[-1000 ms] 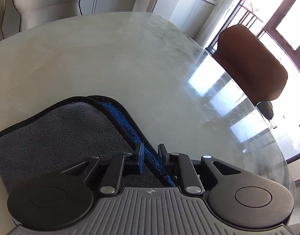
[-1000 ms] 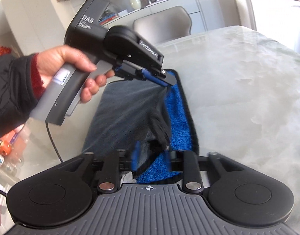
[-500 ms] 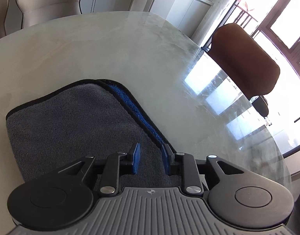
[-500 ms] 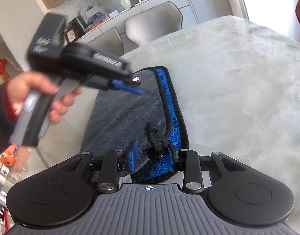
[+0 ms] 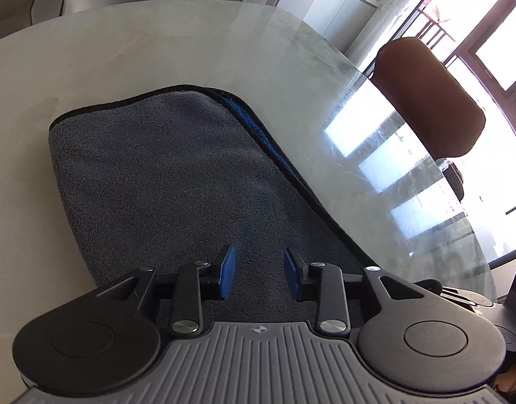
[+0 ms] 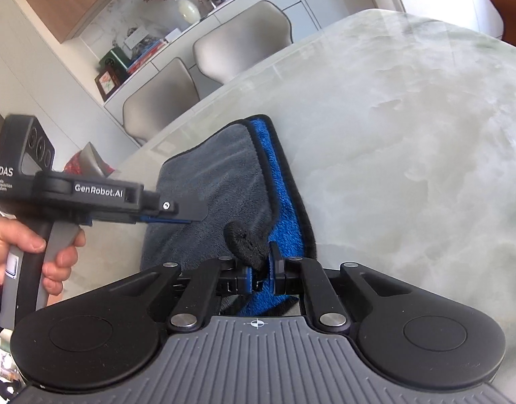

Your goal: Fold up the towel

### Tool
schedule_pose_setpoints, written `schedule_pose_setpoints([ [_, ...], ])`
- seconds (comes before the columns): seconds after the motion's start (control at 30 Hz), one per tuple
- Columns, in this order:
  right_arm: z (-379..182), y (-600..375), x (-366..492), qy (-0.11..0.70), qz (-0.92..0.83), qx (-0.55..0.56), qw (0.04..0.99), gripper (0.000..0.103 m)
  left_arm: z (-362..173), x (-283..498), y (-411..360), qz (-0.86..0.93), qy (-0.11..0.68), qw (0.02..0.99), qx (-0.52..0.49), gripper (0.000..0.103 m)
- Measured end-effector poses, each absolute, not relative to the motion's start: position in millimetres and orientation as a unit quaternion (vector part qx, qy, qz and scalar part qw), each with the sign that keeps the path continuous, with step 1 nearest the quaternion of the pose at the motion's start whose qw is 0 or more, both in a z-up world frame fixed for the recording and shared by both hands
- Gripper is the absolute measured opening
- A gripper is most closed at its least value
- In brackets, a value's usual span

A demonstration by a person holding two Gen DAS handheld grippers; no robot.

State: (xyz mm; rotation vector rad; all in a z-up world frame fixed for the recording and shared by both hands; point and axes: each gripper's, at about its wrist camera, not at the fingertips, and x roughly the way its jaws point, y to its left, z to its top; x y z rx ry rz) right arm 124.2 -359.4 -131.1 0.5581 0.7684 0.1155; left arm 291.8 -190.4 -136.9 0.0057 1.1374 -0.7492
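A grey towel (image 5: 163, 181) with black trim and a blue underside (image 6: 278, 181) lies folded on the marble table (image 5: 157, 54). My left gripper (image 5: 259, 276) hovers over the towel's near part. Its jaws are opening and nothing is between the blue pads (image 5: 228, 274). In the right wrist view the left gripper (image 6: 190, 215) reaches in from the left, held by a hand (image 6: 56, 252). My right gripper (image 6: 260, 271) is closing at the towel's near corner, and its pads pinch the black hanging loop (image 6: 244, 239) and the trim there.
A brown chair (image 5: 429, 97) stands at the table's far right edge by bright windows. Two beige chairs (image 6: 244, 40) (image 6: 160, 101) stand behind the table, in front of a sideboard with a vase (image 6: 187, 10). Bare marble (image 6: 409, 134) spreads to the right of the towel.
The left gripper let go of the towel's blue-backed edge, drew back over the grey side and opened wider. The right gripper's jaws closed onto the black loop at the corner.
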Motion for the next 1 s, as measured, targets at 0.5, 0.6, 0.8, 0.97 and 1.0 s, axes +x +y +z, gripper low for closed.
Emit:
schedule_pose_setpoints([
  [0.5,-132,-371,109,0.387,0.032,0.277,0.879,0.009,-143,285,-186,-0.353,0.533,0.769,0.000,0.035],
  [0.6,-134,-377,106,0.396,0.031,0.276,0.875,0.009,-143,282,-185,-0.356,0.533,0.767,0.002,0.037],
  [0.8,-120,-390,110,0.399,0.035,0.278,0.873,0.047,-144,278,-188,-0.367,0.534,0.762,0.005,0.043],
  [0.97,-99,-398,125,0.394,0.064,0.224,0.889,0.051,-146,279,-186,-0.370,0.534,0.760,-0.001,0.043],
  [1.0,-96,-402,133,0.397,0.088,0.227,0.885,0.051,-148,280,-186,-0.369,0.534,0.760,-0.002,0.043],
])
